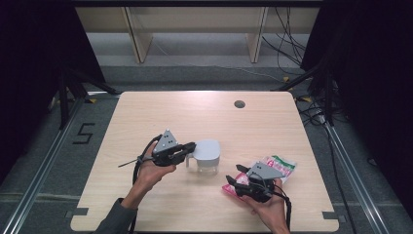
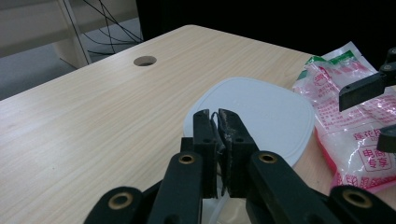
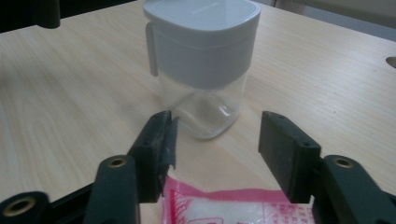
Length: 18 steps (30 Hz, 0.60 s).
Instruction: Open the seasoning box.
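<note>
From above, your left gripper point(image 1: 191, 146) is clamped on the handle of the jar point(image 1: 207, 156), near the middle of the worktop point(image 1: 160, 112). Your right gripper point(image 1: 233, 181) sits over the packet point(image 1: 280, 166) near the front right corner.

In the left gripper view, the jaws are closed on a thin handle beside the jar's lid point(image 2: 266, 116).

In the right gripper view, your jaws stand partly apart, the packet's pink edge point(image 3: 233, 207) between them, untouched.

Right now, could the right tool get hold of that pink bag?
Probably yes. The right tool is open with the bag lying just below its jaws, nothing between them. The jar stands farther ahead, out of the way.
</note>
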Tool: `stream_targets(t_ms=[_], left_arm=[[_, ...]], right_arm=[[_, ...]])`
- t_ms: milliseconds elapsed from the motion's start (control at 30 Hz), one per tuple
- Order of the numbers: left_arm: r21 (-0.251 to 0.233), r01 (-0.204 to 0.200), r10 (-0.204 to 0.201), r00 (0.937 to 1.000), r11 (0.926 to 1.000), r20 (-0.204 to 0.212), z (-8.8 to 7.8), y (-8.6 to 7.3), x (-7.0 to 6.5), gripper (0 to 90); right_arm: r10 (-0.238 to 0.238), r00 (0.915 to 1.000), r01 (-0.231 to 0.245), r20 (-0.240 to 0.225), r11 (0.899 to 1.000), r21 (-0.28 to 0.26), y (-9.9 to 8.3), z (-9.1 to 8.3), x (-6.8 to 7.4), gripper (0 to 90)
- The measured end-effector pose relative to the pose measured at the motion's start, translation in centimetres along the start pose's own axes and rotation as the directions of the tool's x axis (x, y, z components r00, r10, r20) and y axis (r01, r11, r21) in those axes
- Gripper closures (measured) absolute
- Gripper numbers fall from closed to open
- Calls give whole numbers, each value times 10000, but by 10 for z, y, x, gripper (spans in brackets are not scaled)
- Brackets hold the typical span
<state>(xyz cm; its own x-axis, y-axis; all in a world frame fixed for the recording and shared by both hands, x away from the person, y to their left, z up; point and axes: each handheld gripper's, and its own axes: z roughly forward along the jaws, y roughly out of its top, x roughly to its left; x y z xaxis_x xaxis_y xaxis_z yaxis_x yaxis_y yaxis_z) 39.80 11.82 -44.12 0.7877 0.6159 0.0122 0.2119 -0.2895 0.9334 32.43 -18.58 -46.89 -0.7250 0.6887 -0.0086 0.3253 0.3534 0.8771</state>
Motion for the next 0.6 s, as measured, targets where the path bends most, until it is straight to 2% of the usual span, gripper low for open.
stream_targets(t_ms=[33, 67, 100, 133, 167, 200, 233, 267, 300, 333, 367, 433, 467, 500, 567, 600], left_arm=[[0, 235, -235, 9997, 9997, -92, 0, -1, -1, 852], [1, 196, -196, 9998, 9998, -102, 0, -1, -1, 852], [2, 185, -185, 9998, 9998, -85, -1, -1, 0, 852], [-26, 277, -277, 9996, 9996, -62, -1, -1, 0, 852], [2, 225, -225, 9997, 9997, -76, -1, -1, 0, 853], [6, 62, -62, 10000, 10000, -75, -1, -1, 1, 854], [24, 168, -168, 9998, 9999, -126, -2, -1, 0, 856], [9, 196, -196, 9997, 9998, -178, -2, -1, -1, 857], [11, 165, -165, 9997, 9999, -188, -2, -1, -1, 858], [-7, 176, -176, 9997, 9998, -168, -2, -2, -1, 858], [109, 88, -86, 9999, 9999, -145, -3, -2, 0, 858], [63, 77, -76, 9998, 10000, -171, -3, -2, 0, 859], [-67, 235, -237, 9995, 9997, -193, -2, -2, -1, 861], [-47, 207, -208, 9996, 9998, -199, -3, -2, -2, 862], [-44, 177, -177, 9997, 9998, -178, -3, -3, -1, 862], [-67, 153, -154, 9998, 9999, -127, -3, -3, 0, 863]], right_arm=[[-65, 10000, 65, 32, 10000, -14, 1, 1, -2, 506], [-100, 9997, 101, 236, 9999, -60, 2, 1, -3, 560], [-220, 9995, 223, 241, 9997, -131, 2, 1, -4, 583], [233, 9994, -234, 263, 9997, 11, 3, 0, -1, 599], [-19, 9995, 25, 330, 9999, -163, 4, 2, -4, 616], [52, 9994, -50, 334, 10000, -54, 5, 2, -4, 634], [-7, 9998, 7, 219, 10000, -21, 7, 2, -5, 652], [28, 9993, -24, 378, 9999, -131, 8, 4, -4, 665], [-215, 9994, 214, 277, 9998, 24, 9, 4, -6, 681], [-78, 9997, 79, 229, 10000, -31, 11, 6, -5, 703], [-171, 9995, 173, 269, 9998, -75, 12, 7, -5, 723], [-273, 9992, 275, 301, 9996, -85, 14, 9, -6, 751], [-320, 9993, 319, 191, 9994, 96, 15, 10, -6, 772], [-331, 9992, 332, 208, 9994, -53, 16, 11, -7, 784], [-453, 9987, 453, 224, 9990, -26, 15, 13, -10, 803], [-316, 9993, 317, 182, 9995, -19, 15, 14, -10, 812]])
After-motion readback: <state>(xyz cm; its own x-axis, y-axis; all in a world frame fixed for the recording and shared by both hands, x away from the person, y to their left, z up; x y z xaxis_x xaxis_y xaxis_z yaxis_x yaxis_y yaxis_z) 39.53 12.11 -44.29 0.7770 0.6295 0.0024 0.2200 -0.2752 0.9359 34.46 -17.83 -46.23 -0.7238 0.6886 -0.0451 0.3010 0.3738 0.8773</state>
